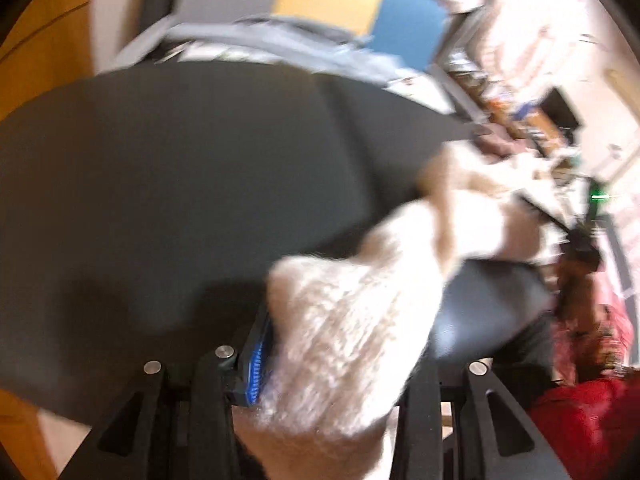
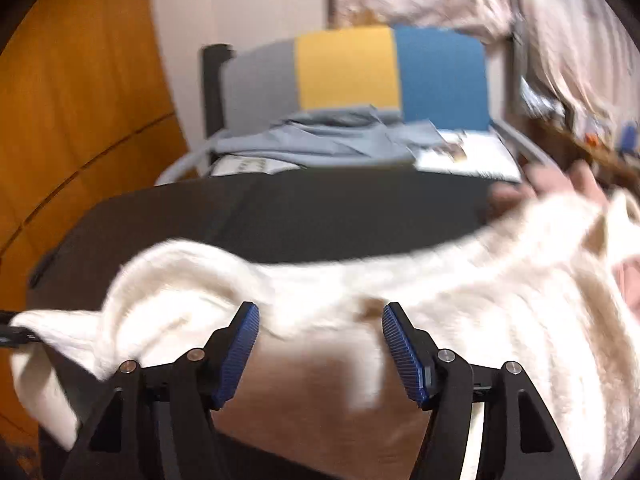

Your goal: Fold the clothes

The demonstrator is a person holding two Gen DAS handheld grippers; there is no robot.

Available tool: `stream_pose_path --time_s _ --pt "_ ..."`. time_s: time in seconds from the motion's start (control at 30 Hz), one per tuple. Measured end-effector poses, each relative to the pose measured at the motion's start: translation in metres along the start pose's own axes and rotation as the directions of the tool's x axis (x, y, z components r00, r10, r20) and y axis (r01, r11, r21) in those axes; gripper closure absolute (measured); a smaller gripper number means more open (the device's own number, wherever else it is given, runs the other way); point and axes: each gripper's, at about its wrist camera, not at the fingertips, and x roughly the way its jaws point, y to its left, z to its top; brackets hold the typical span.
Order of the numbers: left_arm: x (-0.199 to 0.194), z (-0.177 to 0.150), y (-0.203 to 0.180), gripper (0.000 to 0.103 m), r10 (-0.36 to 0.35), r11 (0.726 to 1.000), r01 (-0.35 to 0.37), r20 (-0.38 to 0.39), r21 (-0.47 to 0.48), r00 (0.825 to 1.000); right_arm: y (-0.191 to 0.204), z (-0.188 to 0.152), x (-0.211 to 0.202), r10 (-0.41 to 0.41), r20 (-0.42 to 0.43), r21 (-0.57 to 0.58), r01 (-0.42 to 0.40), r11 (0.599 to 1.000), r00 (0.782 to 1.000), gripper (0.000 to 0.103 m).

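Dark table (image 2: 320,216); only right view shows right tool (image 2: 320,354) gaping.

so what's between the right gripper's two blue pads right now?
Nothing is gripped. In the right wrist view the right gripper stands open, and the gap shows only the blurred white knit garment lying past the pads, on the dark table.
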Motion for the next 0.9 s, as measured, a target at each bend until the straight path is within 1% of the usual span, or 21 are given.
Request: stream_pose_path --time_s 0.03,0.1,0.13,0.17,0.2,0.23,0.3,0.33,0.37,0.43,0.5,0.53,0.6,0.63,0.7,0.73,0.8,0.83,0.87,0.9 --pt "0.005 0.007 -0.014 0.064 -0.025 0.999 0.025 0.001 0.031 1.0 -0.007 -0.004 0.003 -0.006 -0.029 0.025 0.007 1.0 1.0 0.038" --pt "0.024 0.018 -0.04 0.064 0.004 0.994 -0.001 -0.025 0.109 1.0 -0.013 -0.014 0.014 -0.029 -0.094 0.041 0.033 0.999 0.995 0.036" --pt "0.033 0.023 -0.052 0.064 0.032 0.989 -0.026 -0.041 0.142 0.999 -0.008 -0.017 0.018 -0.051 -0.095 0.011 0.053 0.999 0.994 0.036" --pt "0.043 0.028 -0.056 0.064 0.097 0.983 -0.085 -0.067 0.161 0.993 -0.003 -0.021 0.022 -0.074 -0.095 -0.019 0.073 0.997 0.993 0.036" --pt "0.053 0.034 -0.058 0.064 0.156 0.976 -0.138 -0.099 0.17 0.983 0.002 -0.024 0.025 -0.096 -0.095 -0.048 0.091 0.995 0.991 0.035" --pt "0.06 0.041 -0.051 0.064 0.192 0.972 -0.171 -0.126 0.158 0.973 0.006 -0.023 0.029 -0.114 -0.097 -0.074 0.107 0.992 0.989 0.035" --pt "0.063 0.059 -0.022 0.064 0.213 0.977 -0.206 -0.162 0.06 0.963 0.011 -0.021 0.035 -0.144 -0.097 -0.116 0.133 0.984 0.985 0.034" --pt "0.06 0.071 0.002 0.064 0.207 0.976 -0.216 -0.176 -0.033 0.962 0.009 -0.021 0.033 -0.139 -0.094 -0.106 0.128 0.986 0.986 0.033" --pt "0.055 0.078 0.025 0.064 0.196 0.968 -0.22 -0.186 -0.119 0.963 0.006 -0.02 0.033 -0.128 -0.092 -0.092 0.12 0.989 0.987 0.033" --pt "0.048 0.082 0.059 0.064 0.153 0.954 -0.197 -0.199 -0.224 0.968 0.005 -0.017 0.037 -0.117 -0.089 -0.081 0.11 0.991 0.989 0.033" --pt "0.041 0.086 0.09 0.063 0.116 0.933 -0.179 -0.208 -0.312 0.971 0.01 -0.019 0.041 -0.117 -0.082 -0.086 0.109 0.99 0.99 0.033" --pt "0.039 0.083 0.096 0.063 0.129 0.935 -0.191 -0.214 -0.298 0.968 0.013 -0.021 0.043 -0.117 -0.078 -0.09 0.11 0.99 0.99 0.033" --pt "0.036 0.075 0.101 0.055 0.165 0.941 -0.223 -0.231 -0.254 0.959 0.015 -0.023 0.044 -0.116 -0.071 -0.096 0.109 0.989 0.991 0.033" --pt "0.036 0.07 0.103 0.054 0.167 0.942 -0.225 -0.234 -0.249 0.958 0.016 -0.023 0.045 -0.115 -0.069 -0.098 0.108 0.989 0.991 0.033" --pt "0.033 0.061 0.105 0.055 0.114 0.933 -0.177 -0.208 -0.314 0.971 0.016 -0.018 0.052 -0.113 -0.071 -0.095 0.106 0.99 0.991 0.032" --pt "0.031 0.06 0.102 0.055 0.088 0.932 -0.147 -0.184 -0.331 0.979 0.016 -0.016 0.056 -0.112 -0.071 -0.093 0.106 0.99 0.991 0.032" --pt "0.029 0.071 0.07 0.055 0.033 0.961 -0.055 -0.086 -0.272 0.996 0.019 -0.013 0.061 -0.117 -0.068 -0.092 0.11 0.99 0.991 0.032" --pt "0.028 0.077 0.055 0.055 0.003 0.971 -0.012 -0.038 -0.238 0.999 0.021 -0.012 0.062 -0.12 -0.066 -0.092 0.114 0.989 0.991 0.031" --pt "0.027 0.083 0.039 0.054 -0.03 0.979 0.031 0.009 -0.202 1.0 0.019 -0.011 0.063 -0.121 -0.068 -0.095 0.114 0.989 0.99 0.031" --pt "0.027 0.09 0.021 0.052 -0.07 0.985 0.077 0.053 -0.156 0.996 0.017 -0.008 0.067 -0.119 -0.07 -0.096 0.113 0.989 0.99 0.031"
